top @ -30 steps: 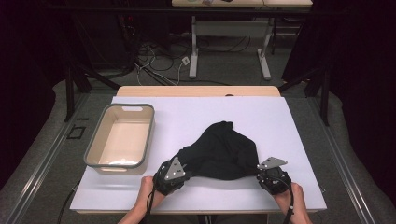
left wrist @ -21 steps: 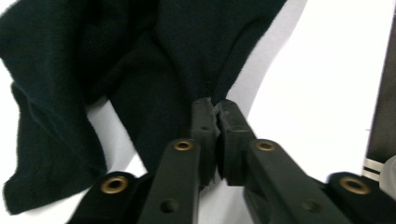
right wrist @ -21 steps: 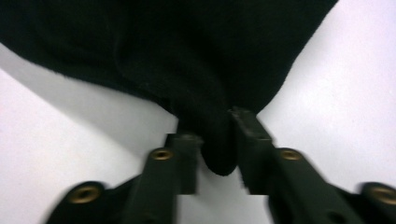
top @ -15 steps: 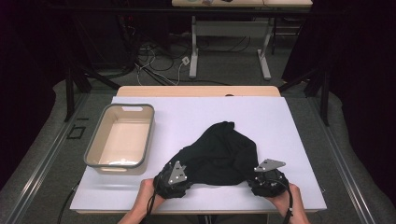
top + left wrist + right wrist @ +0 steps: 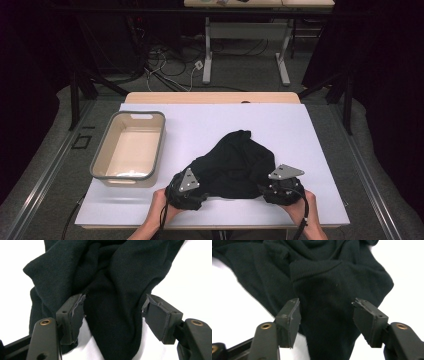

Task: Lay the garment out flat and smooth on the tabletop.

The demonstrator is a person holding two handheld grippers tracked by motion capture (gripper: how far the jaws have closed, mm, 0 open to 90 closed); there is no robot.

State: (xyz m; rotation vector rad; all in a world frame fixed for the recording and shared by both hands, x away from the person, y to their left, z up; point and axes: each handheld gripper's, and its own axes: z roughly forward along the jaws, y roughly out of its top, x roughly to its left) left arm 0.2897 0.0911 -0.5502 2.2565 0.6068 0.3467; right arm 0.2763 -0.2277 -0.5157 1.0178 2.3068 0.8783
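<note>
Black garment (image 5: 235, 162) lies crumpled on the white table (image 5: 300, 130), right of the beige tub (image 5: 129, 147), its near corners between the two grippers. Left gripper (image 5: 112, 315) and right gripper (image 5: 325, 315) have both just been opening; each now stands parted, pads clear of the cloth corner lying between them. Risk noted: closing too shallow would pinch a single fold, letting the corner slip free on lifting.

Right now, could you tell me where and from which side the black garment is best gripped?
Grip the black garment at its two near corners, coming low from the table's near edge: each lies as a flat, narrow tongue between the open left gripper and right gripper, whose jaws have just opened.
</note>
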